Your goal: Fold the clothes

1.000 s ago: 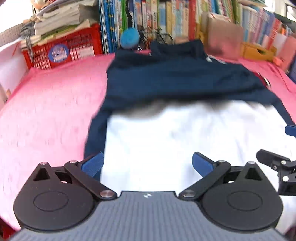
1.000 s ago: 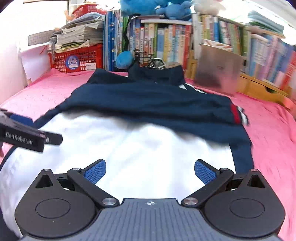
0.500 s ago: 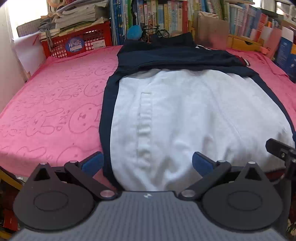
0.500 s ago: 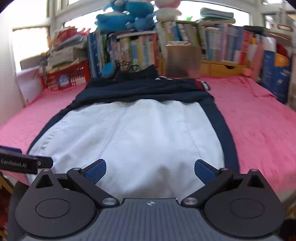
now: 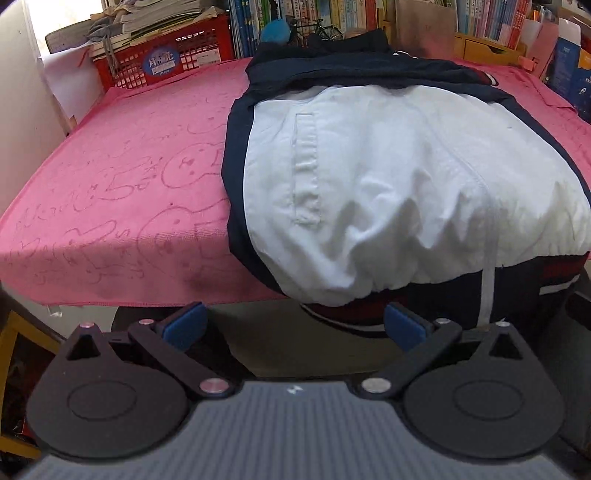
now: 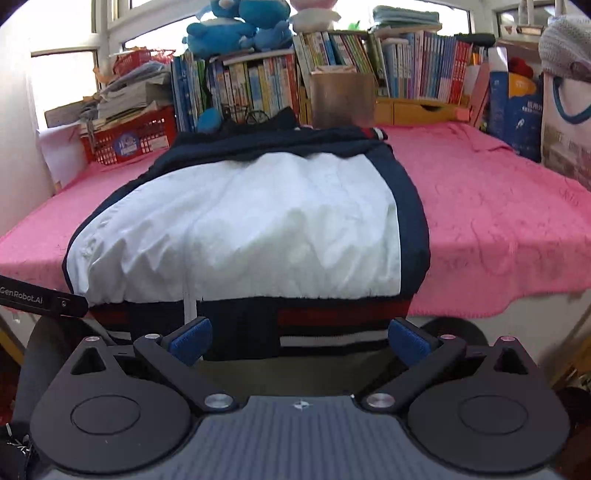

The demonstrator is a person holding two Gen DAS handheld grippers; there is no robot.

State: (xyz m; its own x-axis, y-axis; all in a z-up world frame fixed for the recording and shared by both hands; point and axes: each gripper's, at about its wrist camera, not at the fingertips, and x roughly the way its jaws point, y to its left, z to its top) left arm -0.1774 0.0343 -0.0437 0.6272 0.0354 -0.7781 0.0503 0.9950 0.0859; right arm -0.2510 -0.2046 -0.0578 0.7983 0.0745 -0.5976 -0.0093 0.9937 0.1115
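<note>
A white and navy jacket [image 5: 388,192] lies on the pink-covered table [image 5: 110,177], its white body toward me and its navy sleeves folded across the far end. Its striped red, white and navy hem [image 6: 332,325] hangs over the table's near edge. My left gripper [image 5: 293,326] is open, below and in front of that edge, at the jacket's left part. My right gripper [image 6: 301,339] is open too, level with the hanging hem, nothing between its blue pads. In the right wrist view the left gripper's finger [image 6: 40,299] shows at the left edge.
A red basket [image 5: 162,62] stacked with papers stands at the table's far left. Books [image 6: 258,85] line the far edge, with a brown box [image 6: 341,99] and a small bicycle model [image 5: 314,27]. Blue bags [image 6: 513,110] stand at the right. Pink cloth lies bare on both sides.
Both grippers have drawn back from over the jacket's white body to below the table's near edge. The jacket now lies still, its hem hanging over the edge.
</note>
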